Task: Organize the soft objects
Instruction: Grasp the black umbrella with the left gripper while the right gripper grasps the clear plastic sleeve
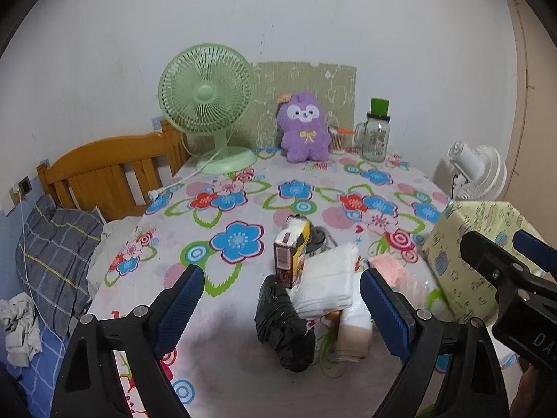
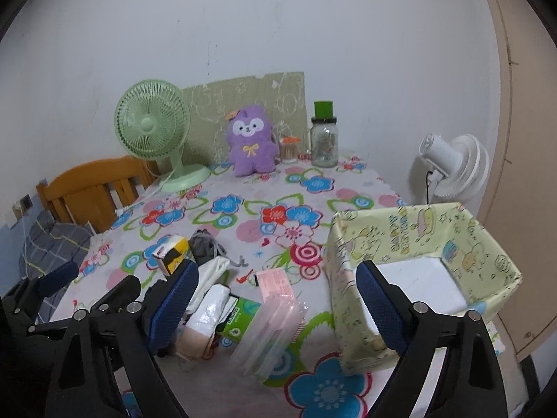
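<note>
Both grippers hover with jaws spread wide over a heap of soft packs on the floral table [image 2: 243, 188].

The left gripper [image 1: 280, 299] hangs above the pile, holding nothing: a black bundle [image 1: 283, 324] lies long axis toward the camera, a white folded pack [image 1: 329, 278] slopes across it, a brown carton [image 1: 290, 254] stands tilted. The right gripper [image 2: 276, 301], also holding nothing, frames a pink transparent pack [image 2: 275, 317] pointing away toward the wall. Just right, the yellow-green box [image 2: 351, 261] sits open; only its white floor shows.

Soft packets [image 2: 222, 310] lie heaped on the floral table beside an open box [image 2: 424, 271].
</note>
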The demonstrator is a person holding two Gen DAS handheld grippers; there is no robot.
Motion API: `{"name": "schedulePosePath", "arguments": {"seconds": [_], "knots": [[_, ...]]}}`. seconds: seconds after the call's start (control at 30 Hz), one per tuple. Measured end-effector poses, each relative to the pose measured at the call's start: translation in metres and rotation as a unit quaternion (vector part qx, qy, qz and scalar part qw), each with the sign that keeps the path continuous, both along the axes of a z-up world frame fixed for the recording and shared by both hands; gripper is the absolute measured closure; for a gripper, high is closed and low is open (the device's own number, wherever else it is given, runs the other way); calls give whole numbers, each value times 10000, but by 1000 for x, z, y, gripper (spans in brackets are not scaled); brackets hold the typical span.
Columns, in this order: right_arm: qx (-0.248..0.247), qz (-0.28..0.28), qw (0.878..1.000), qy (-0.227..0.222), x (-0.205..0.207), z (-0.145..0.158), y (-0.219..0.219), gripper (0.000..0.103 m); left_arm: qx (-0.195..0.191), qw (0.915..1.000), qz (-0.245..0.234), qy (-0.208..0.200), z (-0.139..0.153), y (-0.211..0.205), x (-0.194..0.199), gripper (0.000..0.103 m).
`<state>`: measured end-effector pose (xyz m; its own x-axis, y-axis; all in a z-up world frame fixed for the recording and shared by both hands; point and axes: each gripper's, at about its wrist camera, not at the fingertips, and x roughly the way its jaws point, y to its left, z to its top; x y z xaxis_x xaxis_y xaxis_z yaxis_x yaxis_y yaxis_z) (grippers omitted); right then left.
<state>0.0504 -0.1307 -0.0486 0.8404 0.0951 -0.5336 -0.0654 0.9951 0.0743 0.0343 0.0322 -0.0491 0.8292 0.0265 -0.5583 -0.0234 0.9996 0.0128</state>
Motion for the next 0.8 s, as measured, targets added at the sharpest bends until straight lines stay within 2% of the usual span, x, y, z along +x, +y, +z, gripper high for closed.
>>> {"name": "schedulePosePath", "arguments": {"seconds": [0.6,0.8], "knots": [[-141,-33,9975,686,27,-46,33,18,107,9975,0,698,-45,14,30,19],[-185,-261,9950,948,36,-65,36,21,184,9961,12,866,-58,17,36,21]]}}
